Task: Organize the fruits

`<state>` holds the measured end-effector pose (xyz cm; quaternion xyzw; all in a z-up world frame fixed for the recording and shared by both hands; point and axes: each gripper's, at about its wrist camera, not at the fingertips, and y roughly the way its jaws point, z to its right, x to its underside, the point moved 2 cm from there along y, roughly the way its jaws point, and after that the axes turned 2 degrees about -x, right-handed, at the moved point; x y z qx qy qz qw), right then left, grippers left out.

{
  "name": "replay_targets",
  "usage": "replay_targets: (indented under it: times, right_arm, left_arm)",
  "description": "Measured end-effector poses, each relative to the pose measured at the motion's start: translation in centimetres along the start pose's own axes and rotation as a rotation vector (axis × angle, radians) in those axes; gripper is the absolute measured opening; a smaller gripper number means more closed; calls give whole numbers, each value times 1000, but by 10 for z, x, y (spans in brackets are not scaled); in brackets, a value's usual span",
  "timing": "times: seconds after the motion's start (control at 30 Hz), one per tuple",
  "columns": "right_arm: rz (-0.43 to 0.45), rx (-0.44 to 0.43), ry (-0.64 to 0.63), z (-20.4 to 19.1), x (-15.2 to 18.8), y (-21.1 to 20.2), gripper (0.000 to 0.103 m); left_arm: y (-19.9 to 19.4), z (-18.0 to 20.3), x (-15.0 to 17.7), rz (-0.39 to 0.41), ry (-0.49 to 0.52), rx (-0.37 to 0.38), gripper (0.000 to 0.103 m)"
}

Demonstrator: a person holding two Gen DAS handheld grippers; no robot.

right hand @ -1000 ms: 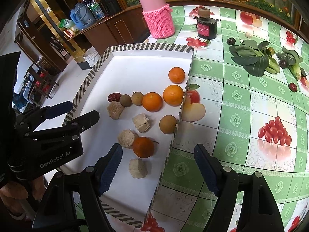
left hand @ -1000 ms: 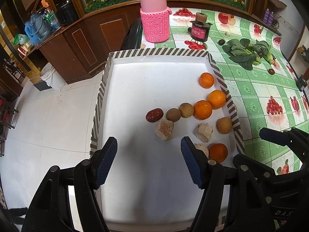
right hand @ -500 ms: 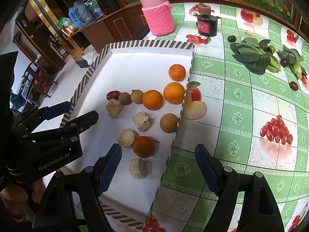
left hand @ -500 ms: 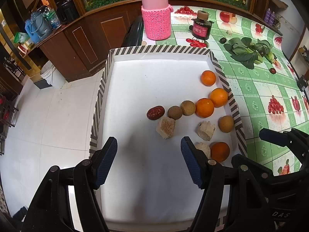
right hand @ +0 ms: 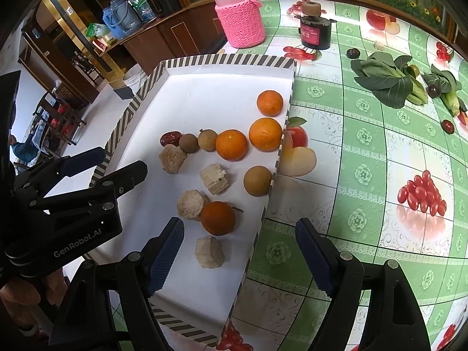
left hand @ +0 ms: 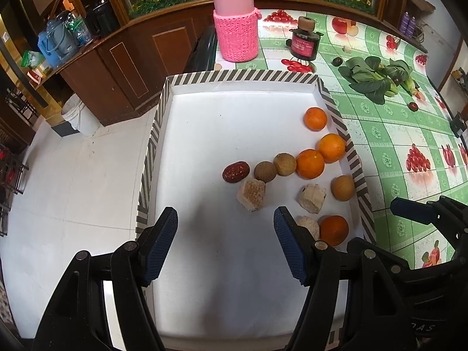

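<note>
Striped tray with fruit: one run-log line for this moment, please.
left gripper: open, empty | right gripper: open, empty | striped tray: oranges untouched

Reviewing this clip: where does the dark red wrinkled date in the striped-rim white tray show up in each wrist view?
Left wrist view: the dark red wrinkled date sits mid-frame, leftmost of the fruit cluster.
Right wrist view: the date lies left of centre, at the row's left end.
Shared landmark: the pink knit-sleeved bottle beyond the tray.

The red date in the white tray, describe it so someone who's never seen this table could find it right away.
Find the white tray with the striped rim. A curved row of fruit runs inward from its right wall: oranges, then brown longans. The red date ends that row, the only dark red, wrinkled, oval piece, just above a pale spongy chunk.
</note>
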<state>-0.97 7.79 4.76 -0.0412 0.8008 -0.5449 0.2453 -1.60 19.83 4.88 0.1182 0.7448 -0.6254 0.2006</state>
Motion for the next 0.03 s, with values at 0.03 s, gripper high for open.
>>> replay_targets:
  times: [0.03]
  right_arm:
    - [0,0,1,0,0,1,80]
  left_arm:
    - [1,0,0,-7,-3,1,68]
